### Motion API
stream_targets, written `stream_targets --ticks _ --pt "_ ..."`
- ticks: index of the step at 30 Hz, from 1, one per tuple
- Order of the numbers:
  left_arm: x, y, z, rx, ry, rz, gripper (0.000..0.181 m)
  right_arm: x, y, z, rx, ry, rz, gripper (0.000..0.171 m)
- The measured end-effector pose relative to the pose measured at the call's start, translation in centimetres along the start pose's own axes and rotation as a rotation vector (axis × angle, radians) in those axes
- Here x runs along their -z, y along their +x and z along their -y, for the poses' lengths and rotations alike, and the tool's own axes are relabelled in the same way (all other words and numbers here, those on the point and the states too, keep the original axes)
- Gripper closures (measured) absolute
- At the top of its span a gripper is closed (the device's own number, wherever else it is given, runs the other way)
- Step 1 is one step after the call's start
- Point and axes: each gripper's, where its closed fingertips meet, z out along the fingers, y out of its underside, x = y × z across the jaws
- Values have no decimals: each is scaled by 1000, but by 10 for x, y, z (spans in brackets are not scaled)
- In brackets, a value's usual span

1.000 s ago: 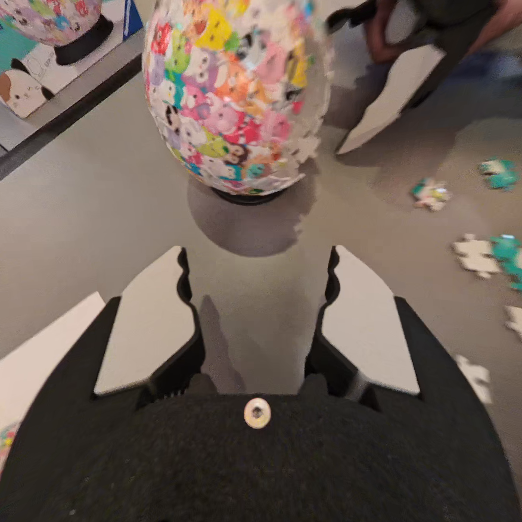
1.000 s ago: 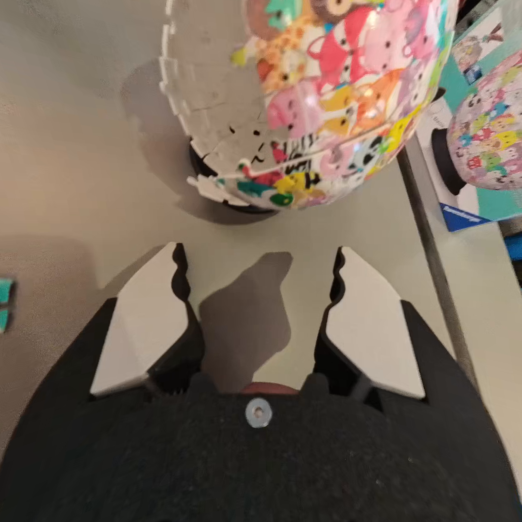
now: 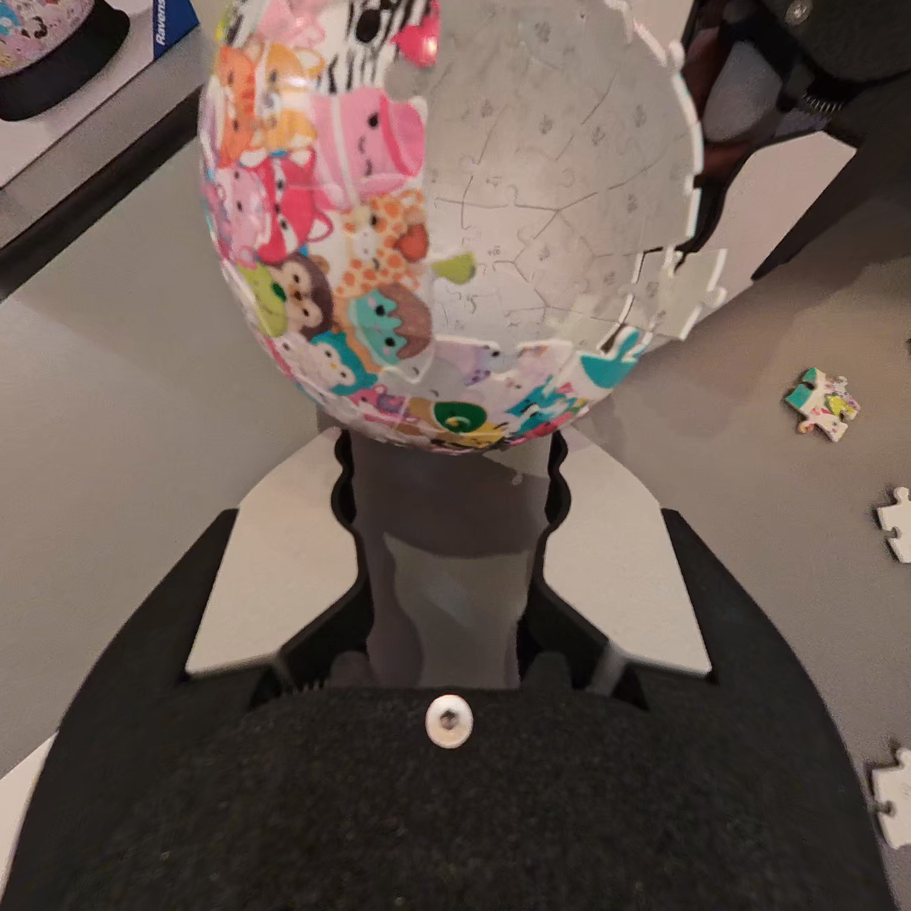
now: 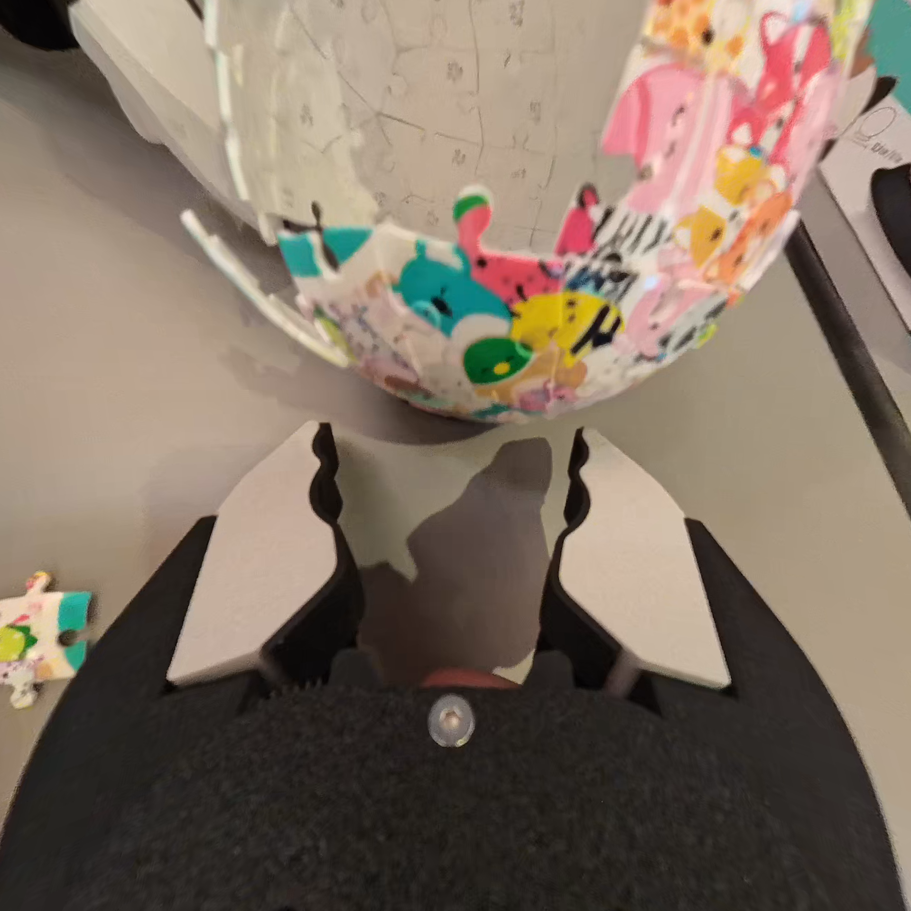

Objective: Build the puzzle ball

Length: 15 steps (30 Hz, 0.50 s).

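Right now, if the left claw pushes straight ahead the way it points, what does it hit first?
Most likely the lower curve of the puzzle ball, which sits right beyond the open left claw. Nothing lies between them, though the remaining gap is hard to judge.

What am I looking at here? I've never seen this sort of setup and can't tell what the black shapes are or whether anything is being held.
The black shapes are two hand-held grippers, each with a camera looking along its two white-faced fingers. One picture comes from the left gripper, the other from the right gripper. Both are open and hold nothing. Each faces the same half-built puzzle ball from a different side; part of its shell is missing, so you see the plain white inside. It stands on a grey table. Loose puzzle pieces lie nearby, and the puzzle's box sits at the table's edge.
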Motion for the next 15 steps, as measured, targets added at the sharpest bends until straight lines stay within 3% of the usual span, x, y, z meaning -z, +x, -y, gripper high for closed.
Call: stream_targets --ticks 10,15 --pt "3 5 5 -4 3 5 103 14 -6 26 -105 72 48 79" --pt "2 9 4 33 8 -45 105 13 -1 20 -143 87 60 79"
